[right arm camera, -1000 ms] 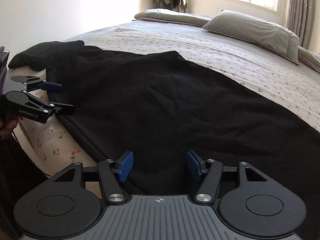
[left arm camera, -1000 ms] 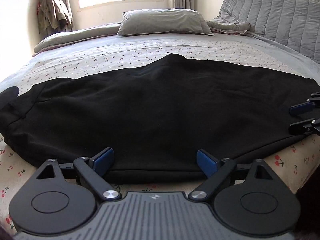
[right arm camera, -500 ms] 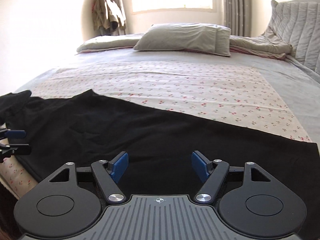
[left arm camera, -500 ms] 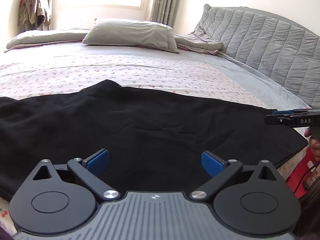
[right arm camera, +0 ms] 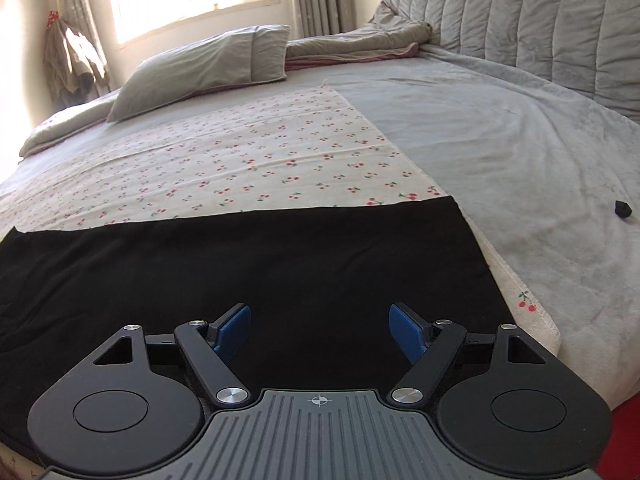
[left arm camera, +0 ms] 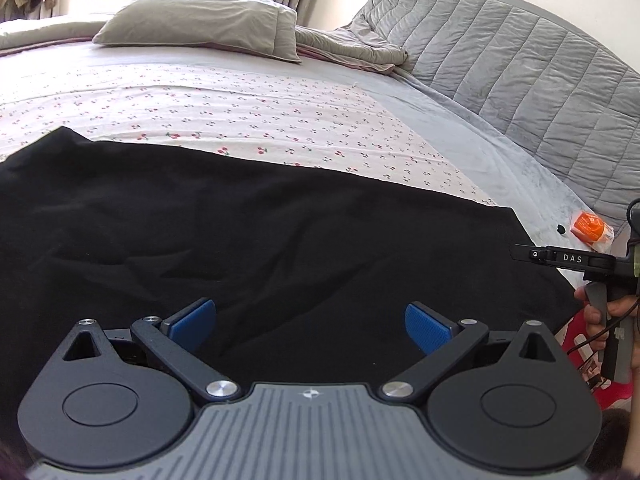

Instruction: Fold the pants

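Black pants (left arm camera: 280,248) lie flat across the near edge of the bed, on a cherry-print sheet (left arm camera: 240,112). My left gripper (left arm camera: 308,312) hovers over their middle, open, with nothing between its blue pads. My right gripper (right arm camera: 320,314) is open too, above the pants (right arm camera: 280,264) near their square right end, whose corner lies close to the sheet's edge. In the left wrist view, my right gripper (left arm camera: 520,251) shows edge-on at the far right, held by a hand (left arm camera: 616,308), just past the pants' end.
A grey pillow (left arm camera: 192,24) and a rumpled grey blanket (right arm camera: 360,44) lie at the far side, and a quilted headboard (left arm camera: 520,80) stands on the right. An orange packet (left arm camera: 592,230) and a small black object (right arm camera: 623,210) rest on the grey cover. Clothes (right arm camera: 72,60) hang by the window.
Both grippers have swung to the right along the pants, from the waist end toward the leg end. Both sets of jaws stand wider, the right one clearly so.
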